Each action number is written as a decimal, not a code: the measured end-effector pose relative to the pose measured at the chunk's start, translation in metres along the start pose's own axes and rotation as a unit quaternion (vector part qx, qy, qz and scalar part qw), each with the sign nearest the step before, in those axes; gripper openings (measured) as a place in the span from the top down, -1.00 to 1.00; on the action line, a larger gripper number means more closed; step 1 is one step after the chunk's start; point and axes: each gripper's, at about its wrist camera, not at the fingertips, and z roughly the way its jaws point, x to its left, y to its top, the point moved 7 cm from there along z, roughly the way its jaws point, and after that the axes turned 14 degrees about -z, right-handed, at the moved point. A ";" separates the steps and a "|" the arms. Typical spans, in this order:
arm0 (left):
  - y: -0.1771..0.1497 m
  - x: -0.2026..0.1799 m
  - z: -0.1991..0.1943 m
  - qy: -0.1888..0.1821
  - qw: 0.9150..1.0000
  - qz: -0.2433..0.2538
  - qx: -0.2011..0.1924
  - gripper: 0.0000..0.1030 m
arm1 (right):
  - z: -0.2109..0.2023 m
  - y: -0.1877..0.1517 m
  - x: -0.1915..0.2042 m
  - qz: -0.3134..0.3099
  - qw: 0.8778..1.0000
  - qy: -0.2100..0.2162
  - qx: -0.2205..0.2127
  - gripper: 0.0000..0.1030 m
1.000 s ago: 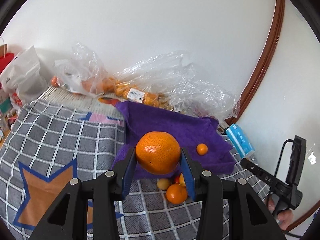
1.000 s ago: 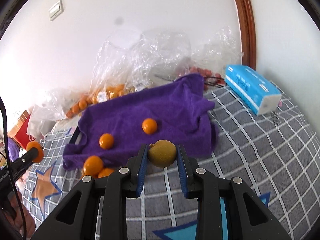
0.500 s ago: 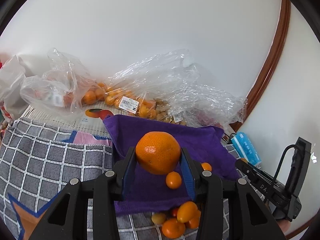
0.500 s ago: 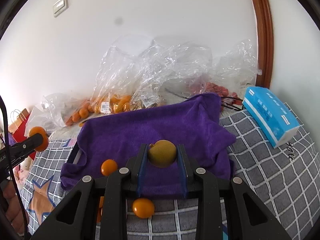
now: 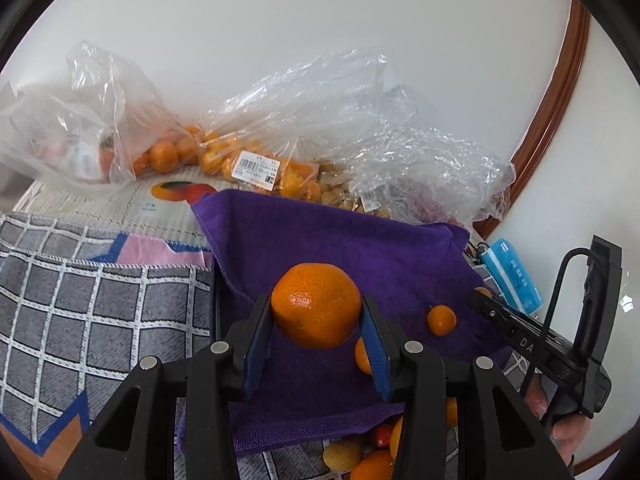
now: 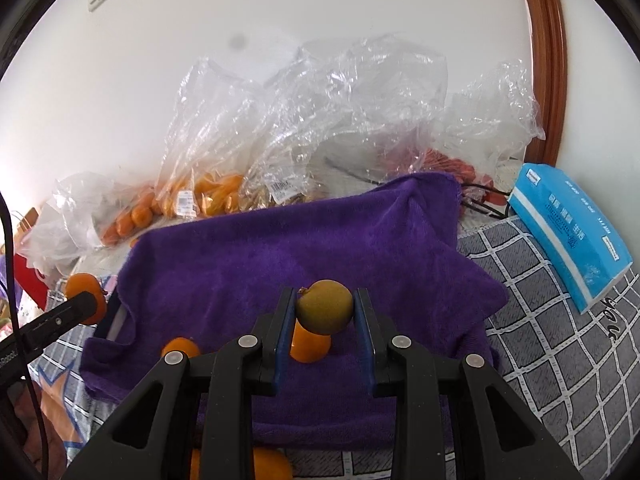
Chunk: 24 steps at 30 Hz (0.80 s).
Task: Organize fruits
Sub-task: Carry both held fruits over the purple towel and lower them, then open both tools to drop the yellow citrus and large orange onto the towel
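**Two fruits carried over the purple towel**

Two fruits are in hand. The big mandarin (image 5: 316, 305) sits clamped between the blue pads of the left gripper (image 5: 316, 334), above the purple towel (image 5: 320, 240). The brownish-yellow fruit (image 6: 325, 306) is pinched in the right gripper (image 6: 325, 334), over the same towel, with a small orange (image 6: 310, 346) lying on it just beneath.

Small oranges dot the towel, one at 3 o'clock of the mandarin (image 5: 441, 320). Bagged fruit (image 5: 256, 164) lies at 12 o'clock; a blue tissue pack (image 6: 568, 232) at 2 o'clock in the right view.

Risk: round fruit released on the sloping towel may roll off or knock loose oranges; squeezing could bruise it.
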 end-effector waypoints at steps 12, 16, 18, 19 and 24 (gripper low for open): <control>-0.012 -0.003 0.013 -0.013 1.000 0.009 0.023 0.20 | 0.018 -0.011 -0.003 -0.003 1.000 0.009 0.013 0.44; -0.015 -0.001 0.019 -0.017 0.999 0.004 0.032 0.20 | 0.017 -0.013 -0.005 0.002 1.000 0.010 0.012 0.44; -0.017 0.001 0.023 -0.018 0.999 -0.001 0.042 0.20 | 0.016 -0.014 -0.005 0.002 1.000 0.010 0.012 0.44; -0.019 0.002 0.024 -0.020 0.999 -0.004 0.048 0.20 | 0.015 -0.015 -0.005 0.002 1.000 0.009 0.012 0.44; -0.020 0.004 0.027 -0.020 0.999 -0.006 0.049 0.20 | 0.013 -0.017 -0.002 -0.007 1.000 0.008 0.010 0.44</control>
